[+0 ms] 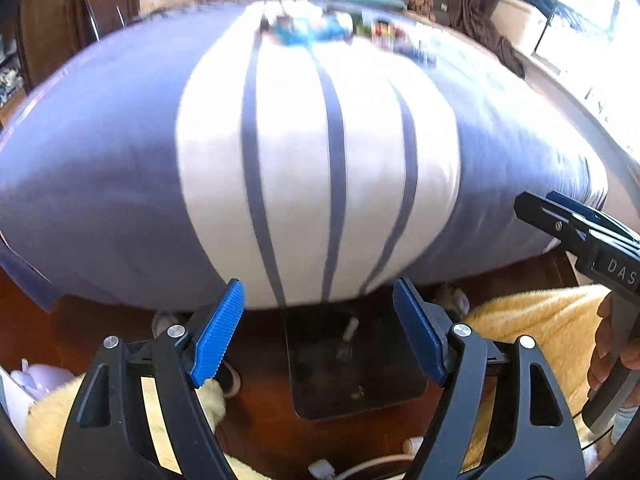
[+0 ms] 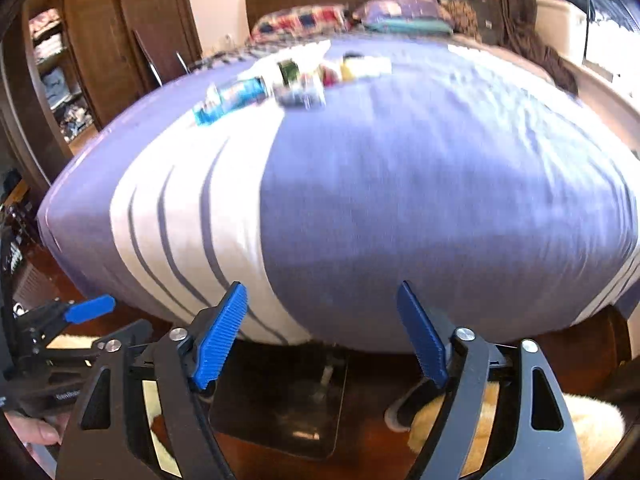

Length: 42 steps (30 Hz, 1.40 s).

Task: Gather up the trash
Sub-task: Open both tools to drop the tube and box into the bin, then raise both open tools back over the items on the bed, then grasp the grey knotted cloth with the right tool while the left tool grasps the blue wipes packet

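Several pieces of trash, wrappers and small packets (image 2: 288,76), lie in a loose row on the far part of the bed (image 2: 400,180); they show blurred in the left wrist view (image 1: 320,32). A blue wrapper (image 2: 228,98) lies nearest on the left. My left gripper (image 1: 320,332) is open and empty, held at the foot of the bed above the floor. My right gripper (image 2: 322,336) is open and empty, also at the foot of the bed. Each gripper shows in the other's view, the right one (image 1: 576,228) and the left one (image 2: 84,312).
The bed has a purple cover with a white striped band (image 1: 320,168). Pillows (image 2: 352,16) lie at the headboard. A dark flat bin or base (image 1: 352,360) sits on the wooden floor below, with yellow fluffy rugs (image 1: 540,320) beside it. A wardrobe (image 2: 100,40) stands left.
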Available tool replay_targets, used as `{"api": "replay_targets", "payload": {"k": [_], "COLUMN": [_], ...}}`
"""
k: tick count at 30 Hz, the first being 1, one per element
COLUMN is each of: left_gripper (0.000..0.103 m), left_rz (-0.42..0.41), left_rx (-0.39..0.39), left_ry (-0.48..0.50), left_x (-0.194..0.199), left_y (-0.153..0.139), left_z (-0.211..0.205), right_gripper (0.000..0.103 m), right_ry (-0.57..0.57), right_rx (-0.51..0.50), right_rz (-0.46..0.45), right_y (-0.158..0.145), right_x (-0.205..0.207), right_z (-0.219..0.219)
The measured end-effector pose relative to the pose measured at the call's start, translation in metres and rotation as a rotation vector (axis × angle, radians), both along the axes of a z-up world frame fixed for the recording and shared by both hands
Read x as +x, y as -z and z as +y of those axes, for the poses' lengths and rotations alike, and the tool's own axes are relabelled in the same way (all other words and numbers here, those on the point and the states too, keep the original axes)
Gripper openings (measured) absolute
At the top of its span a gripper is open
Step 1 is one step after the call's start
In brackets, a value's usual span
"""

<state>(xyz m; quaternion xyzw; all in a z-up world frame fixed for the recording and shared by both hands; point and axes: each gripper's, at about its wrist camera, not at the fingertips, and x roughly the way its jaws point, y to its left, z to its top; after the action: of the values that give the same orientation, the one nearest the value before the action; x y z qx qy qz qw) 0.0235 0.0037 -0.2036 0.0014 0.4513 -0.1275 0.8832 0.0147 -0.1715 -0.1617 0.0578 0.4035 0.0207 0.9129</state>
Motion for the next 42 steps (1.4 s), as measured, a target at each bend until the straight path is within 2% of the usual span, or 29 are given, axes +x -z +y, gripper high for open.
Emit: {"api": "replay_targets", "payload": {"k": [1, 8, 12, 18, 29, 42], "left_gripper": [0.075, 0.078, 0.078, 0.078, 0.078, 0.078], "left_rz": [-0.016, -0.12, -0.163, -0.202, -0.176, -0.107], "left_rx": [-0.003, -0.002, -0.006, 0.007, 0.024, 0.018], "left_ry": [-0.004, -0.036, -0.052, -0.053, -0.063, -0.008], "left_x": [0.001, 0.012, 0.024, 0.047, 0.108, 0.177], "left_y": [-0.007, -0.051, -0.07, -0.084, -0.071, -0.043], "left_z": [0.002, 0.012, 0.018, 0.021, 0.024, 0.006], "right_gripper": [0.087, 0.087, 0.087, 0.087, 0.087, 0.086], "right_ry": [-0.002, -0.013, -0.008, 0.014, 0.035, -0.012], "right_rx": [-0.001, -0.014, -0.031, -0.059, -0.073, -0.063], "right_rz": [-0.022, -0.109, -0.141, -0.164, -0.138, -0.083], "right_y": [-0.007, -0.049, -0.061, -0.072, -0.06, -0.027], "right_x": [0.001, 0.012, 0.019, 0.036, 0.093, 0.161], "right_z": [0.0, -0.003, -0.011, -0.017, -0.02, 0.002]}}
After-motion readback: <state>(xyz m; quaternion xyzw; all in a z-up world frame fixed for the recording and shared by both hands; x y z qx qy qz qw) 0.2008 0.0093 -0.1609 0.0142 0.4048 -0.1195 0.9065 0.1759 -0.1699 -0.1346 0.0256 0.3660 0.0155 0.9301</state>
